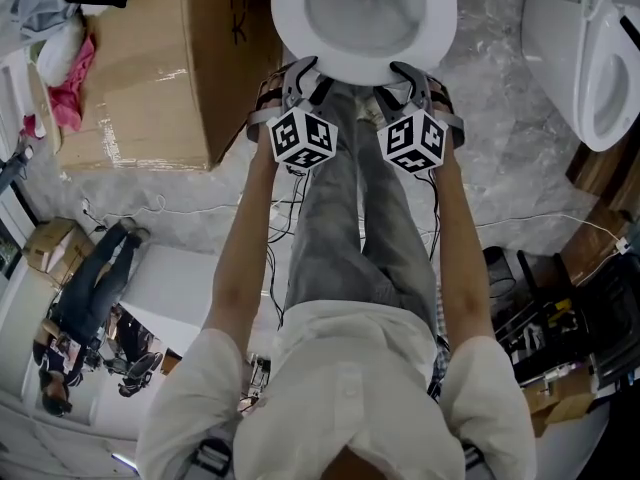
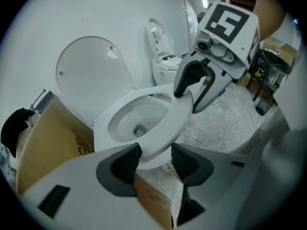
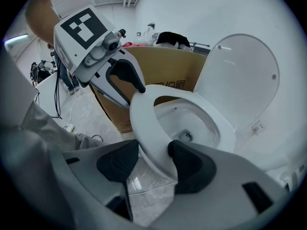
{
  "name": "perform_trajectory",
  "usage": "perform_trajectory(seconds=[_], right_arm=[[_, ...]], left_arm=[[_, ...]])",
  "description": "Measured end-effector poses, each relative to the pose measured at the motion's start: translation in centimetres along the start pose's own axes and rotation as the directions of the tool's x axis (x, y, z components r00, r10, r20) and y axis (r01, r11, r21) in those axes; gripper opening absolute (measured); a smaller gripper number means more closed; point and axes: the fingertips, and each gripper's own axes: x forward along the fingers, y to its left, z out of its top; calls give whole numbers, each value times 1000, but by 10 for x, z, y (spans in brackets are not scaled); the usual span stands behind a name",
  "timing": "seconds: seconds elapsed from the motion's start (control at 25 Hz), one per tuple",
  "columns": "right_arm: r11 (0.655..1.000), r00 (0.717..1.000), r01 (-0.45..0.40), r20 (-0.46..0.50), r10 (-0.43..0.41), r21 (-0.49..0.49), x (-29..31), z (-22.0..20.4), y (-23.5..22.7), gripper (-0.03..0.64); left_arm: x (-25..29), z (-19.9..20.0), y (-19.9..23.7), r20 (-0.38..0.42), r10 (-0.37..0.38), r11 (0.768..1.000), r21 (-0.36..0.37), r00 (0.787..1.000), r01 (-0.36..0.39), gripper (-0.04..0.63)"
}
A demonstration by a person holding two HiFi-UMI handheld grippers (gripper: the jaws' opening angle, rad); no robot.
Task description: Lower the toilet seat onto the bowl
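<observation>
The white toilet seat (image 1: 290, 20) lies flat on the bowl (image 2: 125, 120), and the lid (image 2: 91, 75) stands upright behind it. Both grippers are at the seat's front rim. My left gripper (image 1: 303, 68) straddles the rim's left front; in the left gripper view the seat (image 2: 178, 115) passes between its dark pads (image 2: 125, 163), which stand wide and do not clamp it. My right gripper (image 1: 410, 71) straddles the right front in the same way; the seat (image 3: 142, 120) runs between its pads (image 3: 188, 162). Each gripper also shows in the other's view.
A large cardboard box (image 1: 150, 78) stands close to the toilet's left side. A second white toilet (image 1: 590, 48) is at the right. Thin cables (image 1: 150, 211) run over the marbled floor, and dark equipment (image 1: 560, 313) sits at the lower right. The person's grey-trousered legs are right below the grippers.
</observation>
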Motion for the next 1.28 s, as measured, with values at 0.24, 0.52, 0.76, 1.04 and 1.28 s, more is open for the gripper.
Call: perform_trajectory(seconds=[0.24,0.52,0.76,1.04,1.28], right_arm=[[1000,1000,6,-18,-7,-15,14,-12,6,233],[999,999,-2,-41,0,-42,31,-25,13,243],[998,998,0,-60,-3,-61,43,-35,16,250],[996,996,9,-88,-16,-84,60,-47,19,253],[995,993,12,-117,-23,-96,74,-57,21,261]], left_arm=[[13,-11,-8,-19,7,1000,10,1000,-7,227],[29,-25,-16,-45,10,1000,20,999,-9,230],[41,-33,-22,-63,10,1000,26,998,-8,232],[57,-45,-27,-91,14,999,38,996,-10,235],[70,-53,-32,-117,10,999,42,993,-6,236]])
